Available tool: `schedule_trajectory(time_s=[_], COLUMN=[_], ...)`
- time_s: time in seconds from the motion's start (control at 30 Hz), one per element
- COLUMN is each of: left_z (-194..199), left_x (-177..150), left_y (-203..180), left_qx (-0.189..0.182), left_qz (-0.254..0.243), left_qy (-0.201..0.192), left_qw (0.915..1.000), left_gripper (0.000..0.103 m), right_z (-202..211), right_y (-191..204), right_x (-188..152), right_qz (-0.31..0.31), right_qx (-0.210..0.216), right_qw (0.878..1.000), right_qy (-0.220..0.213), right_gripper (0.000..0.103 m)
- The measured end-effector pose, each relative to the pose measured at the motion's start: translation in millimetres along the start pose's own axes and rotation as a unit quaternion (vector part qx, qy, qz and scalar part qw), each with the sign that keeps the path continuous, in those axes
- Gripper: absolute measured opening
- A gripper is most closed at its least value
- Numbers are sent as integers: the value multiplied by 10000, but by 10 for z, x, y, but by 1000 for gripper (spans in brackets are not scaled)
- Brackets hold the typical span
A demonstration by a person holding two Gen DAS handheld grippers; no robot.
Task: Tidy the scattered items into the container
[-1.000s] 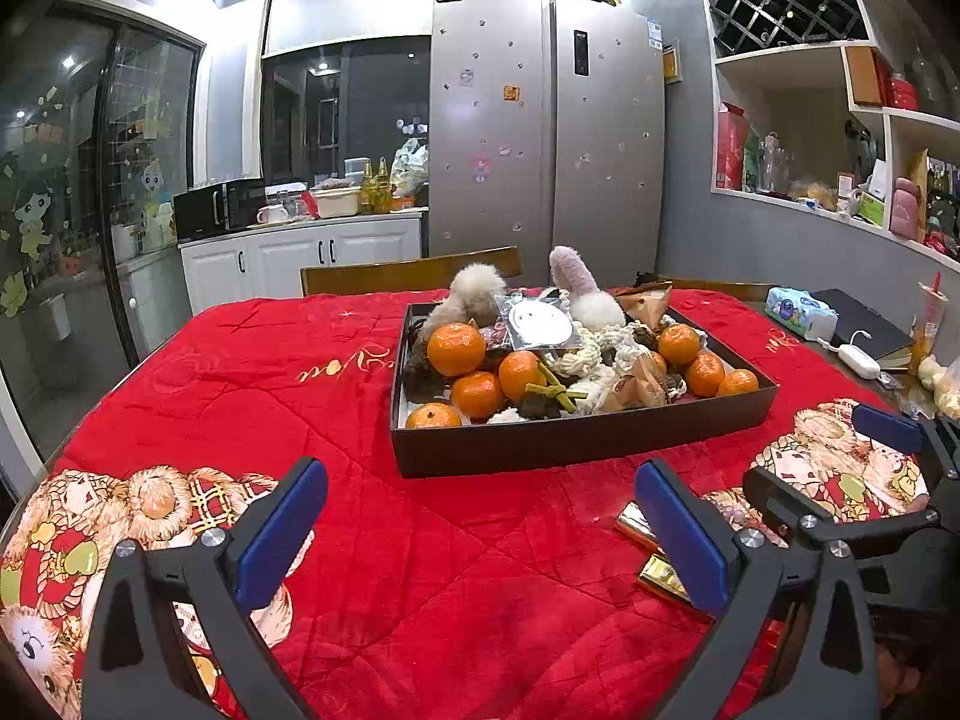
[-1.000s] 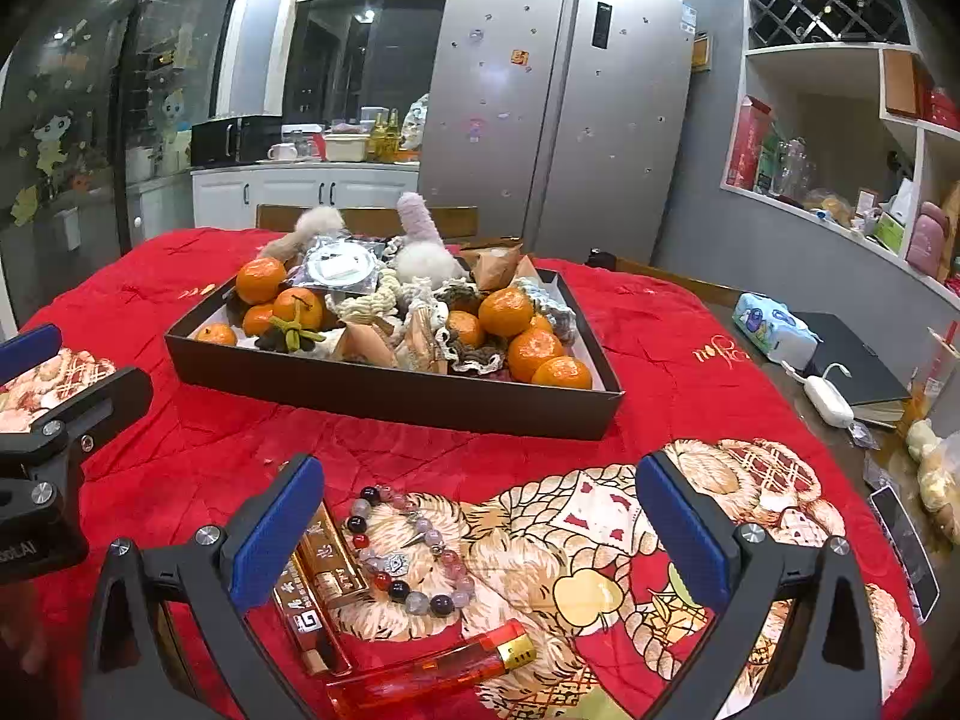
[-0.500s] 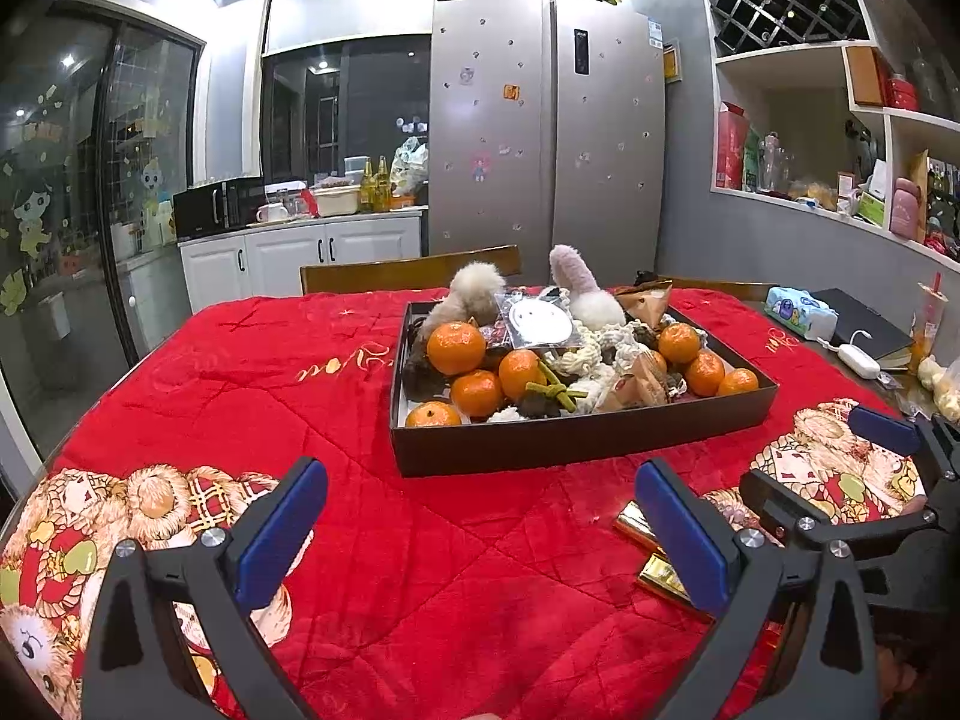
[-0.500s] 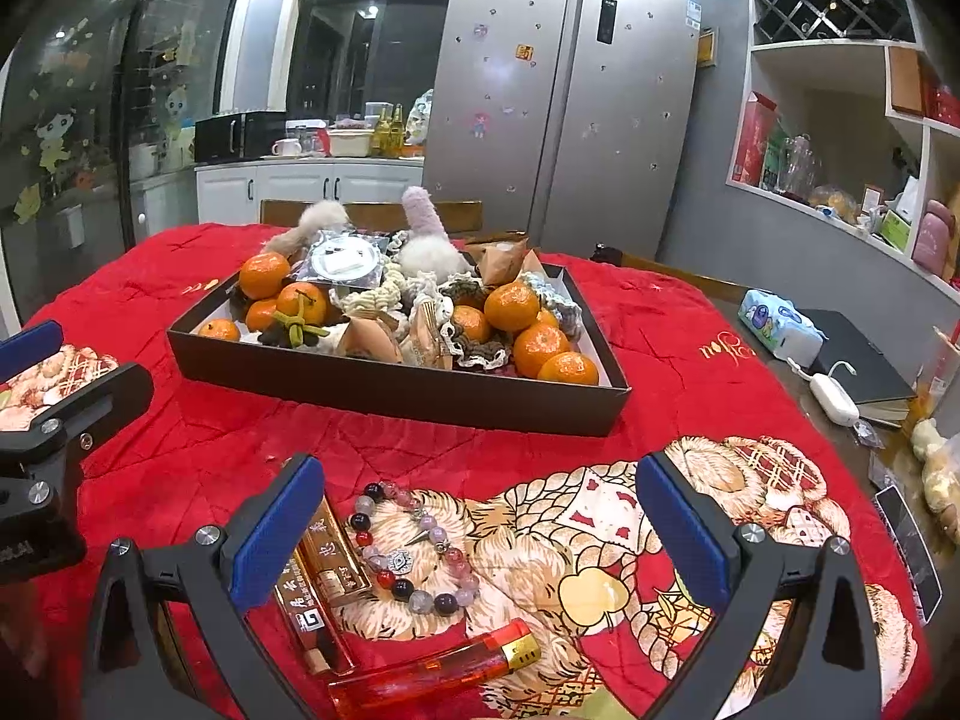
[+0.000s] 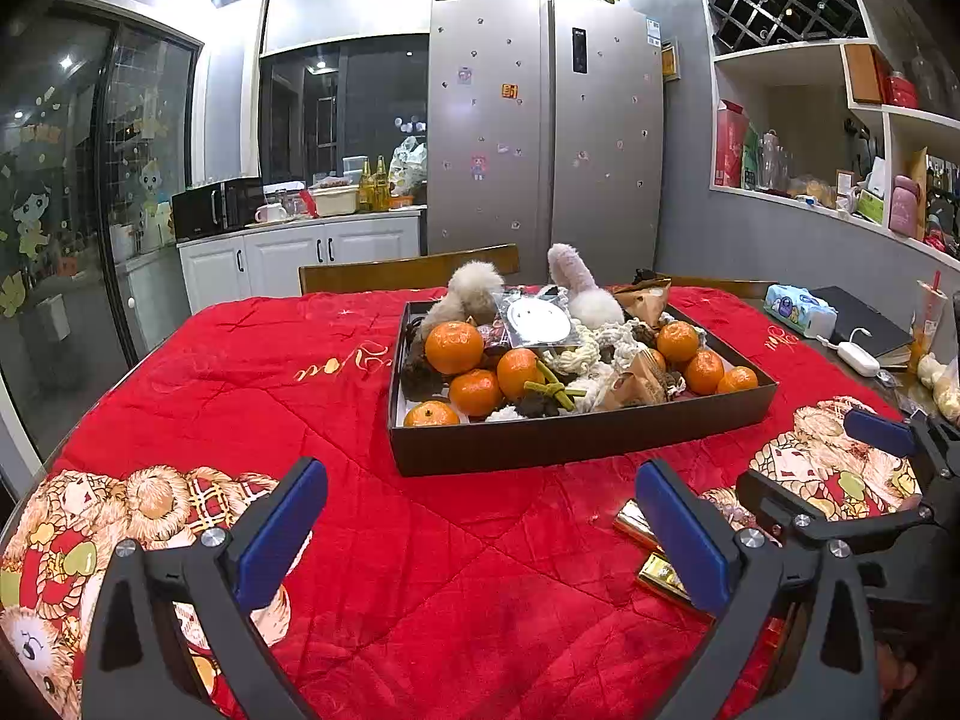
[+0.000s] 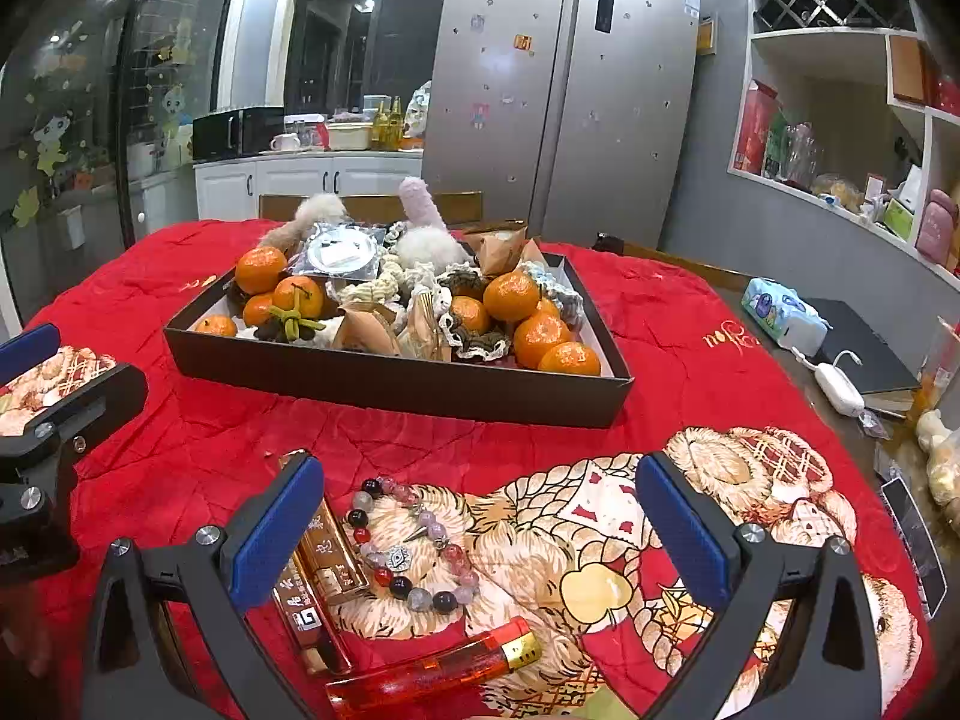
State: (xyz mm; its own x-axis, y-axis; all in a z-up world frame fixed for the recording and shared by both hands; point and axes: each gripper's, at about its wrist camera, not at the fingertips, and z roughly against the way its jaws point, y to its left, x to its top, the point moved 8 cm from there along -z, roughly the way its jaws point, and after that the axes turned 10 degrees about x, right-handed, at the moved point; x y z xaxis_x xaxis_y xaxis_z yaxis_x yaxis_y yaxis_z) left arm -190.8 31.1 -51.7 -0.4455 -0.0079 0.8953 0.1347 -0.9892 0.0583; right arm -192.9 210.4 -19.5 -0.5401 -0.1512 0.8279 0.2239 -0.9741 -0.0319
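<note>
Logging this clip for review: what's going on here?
A person holds two grippers over a red-covered table, tidying loose items into a tray already crowded with oranges and soft toys. Both the left gripper and right gripper are open and empty. A bracelet, gold bars and a lighter lie on the cloth by the right gripper.

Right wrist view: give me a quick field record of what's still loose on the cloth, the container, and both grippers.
container: dark tray, already piled with mandarins, plush toys and wrapped snacks
loose items: bead bracelet, two gold bars, red lighter
location of loose items: on the red tablecloth, in front of the tray, apart from it
right gripper: open, empty, bracelet between its fingers
left gripper: open, empty, over bare cloth
next move, likely: right gripper closes on the bracelet
</note>
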Motion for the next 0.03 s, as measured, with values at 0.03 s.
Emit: schedule_trajectory(time_s=[0.03], left_z=[0], left_x=[0], left_y=[1], left_qx=[-4], left_qz=[2], left_qy=[1], left_qw=[10000], left_gripper=[103], right_z=[-3], right_y=[1], right_x=[-2], right_qz=[-3], right_qx=[5], right_qw=[10000], right_qy=[4], right_gripper=[103])
